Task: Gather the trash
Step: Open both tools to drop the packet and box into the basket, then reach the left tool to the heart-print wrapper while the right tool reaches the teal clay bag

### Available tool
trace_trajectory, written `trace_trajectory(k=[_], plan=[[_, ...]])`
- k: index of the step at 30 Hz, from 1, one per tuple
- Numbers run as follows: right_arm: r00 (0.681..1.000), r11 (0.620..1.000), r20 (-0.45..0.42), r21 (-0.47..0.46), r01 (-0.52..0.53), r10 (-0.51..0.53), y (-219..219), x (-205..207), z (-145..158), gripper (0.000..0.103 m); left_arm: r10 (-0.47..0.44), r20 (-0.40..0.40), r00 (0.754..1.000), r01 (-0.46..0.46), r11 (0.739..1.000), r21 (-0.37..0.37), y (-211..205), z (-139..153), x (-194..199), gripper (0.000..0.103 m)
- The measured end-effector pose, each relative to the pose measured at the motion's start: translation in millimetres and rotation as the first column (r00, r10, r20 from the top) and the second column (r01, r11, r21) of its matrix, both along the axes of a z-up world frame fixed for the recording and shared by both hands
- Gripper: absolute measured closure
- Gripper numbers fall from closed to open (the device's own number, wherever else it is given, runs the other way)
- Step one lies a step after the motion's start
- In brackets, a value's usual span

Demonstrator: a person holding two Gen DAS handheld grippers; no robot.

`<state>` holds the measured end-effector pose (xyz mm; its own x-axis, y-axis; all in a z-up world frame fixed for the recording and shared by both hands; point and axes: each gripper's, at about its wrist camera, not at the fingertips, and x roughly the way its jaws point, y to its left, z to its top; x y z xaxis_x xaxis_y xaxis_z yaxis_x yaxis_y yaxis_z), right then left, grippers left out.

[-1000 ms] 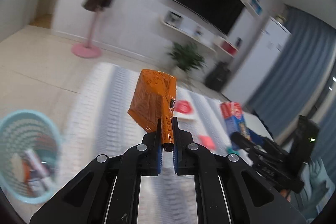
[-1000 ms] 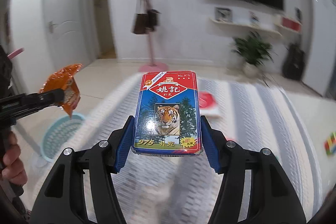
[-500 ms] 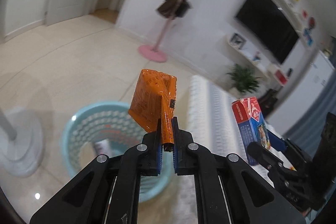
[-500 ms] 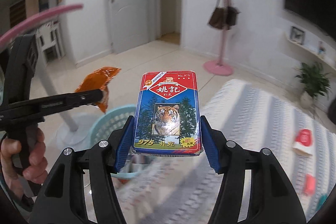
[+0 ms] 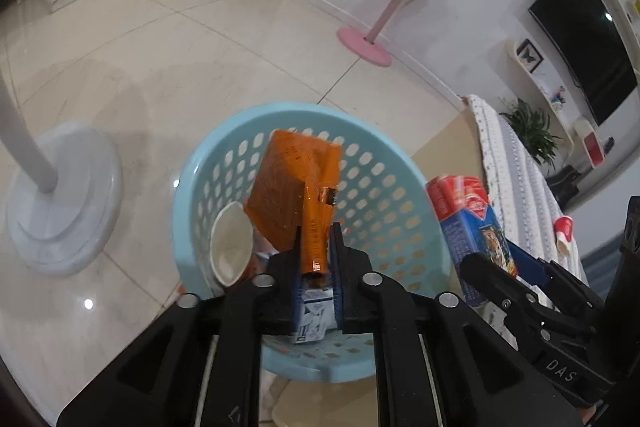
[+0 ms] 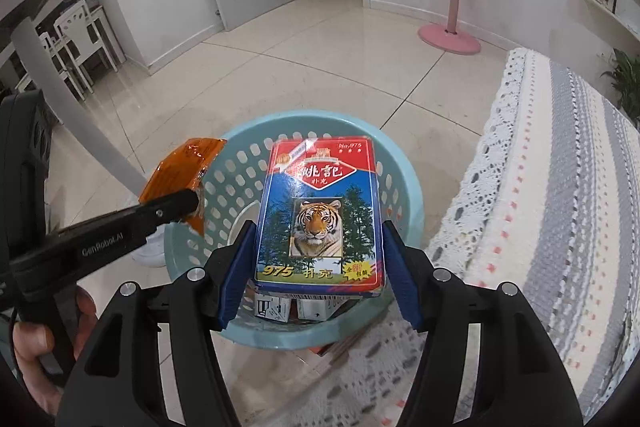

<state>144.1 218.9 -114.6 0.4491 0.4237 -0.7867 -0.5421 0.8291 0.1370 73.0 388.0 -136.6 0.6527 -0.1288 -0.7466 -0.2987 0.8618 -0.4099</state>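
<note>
Fingers first: my left gripper has just been opening, and the orange wrapper sits in the gap between the blue pads, standing up and leaning far-left. Gap now looks wider than the wrapper's folded seam; pads do not appear to press it, so I read the wrapper as let go but not yet fallen. My right gripper carries the playing-card box, tiger face up, its long axis running near to far along the fingers. Right pads flank the box's long sides; a sliver of daylight shows on the right side, so I can't tell whether the clamp is firm or slackening.

Blue perforated basket sits on the tiled floor, directly below and ahead of both grippers. Already in it: a white paper cup on the left wall, small printed cartons at the near bottom. Striped crochet cloth lies to the right, its edge just beside the basket.

Relation that matters: both items hang inside the basket's rim outline, wrapper left of centre, box at centre. Left hand is level with the right, neither clearly nearer. My judgement: nothing to travel, only to release. Wrapper may cling to a pad; box, being long, could catch the near rim if it tips backward.
</note>
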Motion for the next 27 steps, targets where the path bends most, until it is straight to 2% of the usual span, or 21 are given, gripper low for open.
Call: trace_trajectory(k=[1, 3, 6, 11, 19, 20, 22, 25, 27], plan=[[1.000, 1.000, -0.003, 0.000, 0.002, -0.002, 2, -1, 0, 0.044, 0.002, -0.005, 1.000, -0.002, 1.000, -0.005, 1, -1, 0, 0.064], [1.000, 1.000, 0.004, -0.004, 0.017, -0.017, -1, -1, 3, 0.036, 0.017, 0.005, 1.000, -0.017, 1.000, 0.003, 3, 2, -4, 0.056], [1.000, 1.000, 0.010, 0.006, 0.016, -0.016, -9, -4, 7, 0.036, 0.013, 0.016, 1.000, -0.013, 1.000, -0.010, -1, 7, -6, 0.049], [0.999, 0.999, 0.034, 0.030, 0.034, -0.035, -40, -12, 30, 0.036, 0.008, 0.087, 0.996, -0.007, 1.000, -0.006, -20, 40, -14, 0.049], [0.982, 0.986, 0.129, 0.110, 0.127, -0.141, -124, -41, 93, 0.036, -0.112, 0.226, 0.968, 0.107, 0.994, 0.038, -95, 114, -20, 0.048], [0.977, 0.982, 0.140, 0.123, 0.142, -0.159, -137, -44, 101, 0.036, -0.132, 0.242, 0.961, 0.126, 0.991, 0.041, -107, 121, -21, 0.047], [0.964, 0.971, 0.161, 0.150, 0.186, -0.210, -172, -50, 116, 0.036, -0.162, 0.269, 0.949, 0.154, 0.987, 0.052, -130, 135, -22, 0.039], [0.940, 0.948, 0.185, 0.194, 0.251, -0.287, -225, -59, 132, 0.036, -0.232, 0.307, 0.923, 0.222, 0.973, 0.069, -178, 154, -21, 0.036], [0.912, 0.927, 0.209, 0.207, 0.311, -0.353, -265, -64, 141, 0.036, -0.275, 0.314, 0.909, 0.263, 0.961, 0.082, -208, 159, -18, 0.034]])
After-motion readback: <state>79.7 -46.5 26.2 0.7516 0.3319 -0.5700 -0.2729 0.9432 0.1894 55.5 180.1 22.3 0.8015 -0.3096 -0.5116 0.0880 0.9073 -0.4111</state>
